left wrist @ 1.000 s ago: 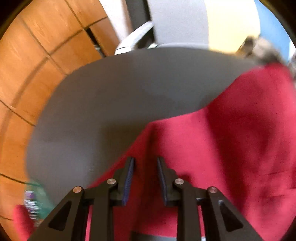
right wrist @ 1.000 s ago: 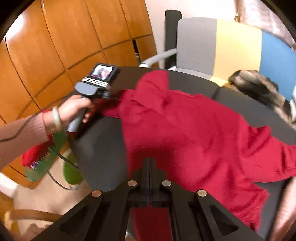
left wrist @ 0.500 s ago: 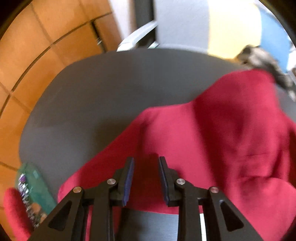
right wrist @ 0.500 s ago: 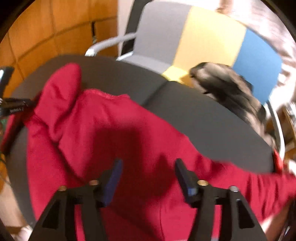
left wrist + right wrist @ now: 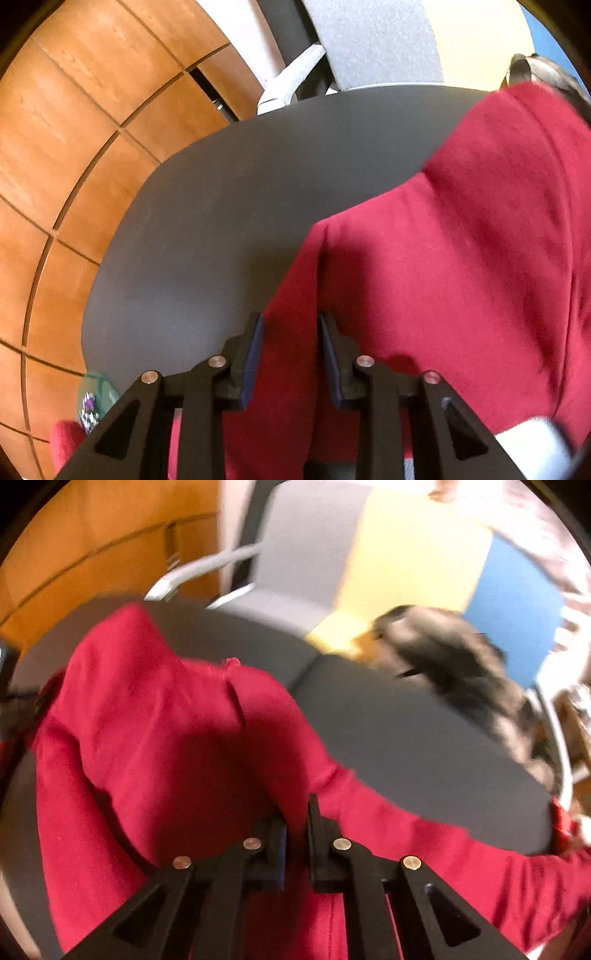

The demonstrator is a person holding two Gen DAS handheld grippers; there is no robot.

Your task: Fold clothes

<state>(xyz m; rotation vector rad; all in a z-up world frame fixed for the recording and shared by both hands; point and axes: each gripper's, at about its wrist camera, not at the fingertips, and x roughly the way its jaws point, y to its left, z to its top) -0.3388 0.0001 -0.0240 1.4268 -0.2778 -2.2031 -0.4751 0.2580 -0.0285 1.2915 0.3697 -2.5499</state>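
Wood-panelled wall, colour-block chair (image 5: 369,565) far; dark grey desk (image 5: 229,206). Red sweater (image 5: 177,738) spread across desk. Left gripper (image 5: 290,341) jaws narrowly parted, cloth between. Right gripper (image 5: 295,825) jaws nearly closed, pinching fold. Step: gathering edge; next, lift and carry over evenly.

Lots cut off or smeared here

Red sweater (image 5: 177,738) runs off frame; dark furry thing (image 5: 461,664) too blurry to identify.
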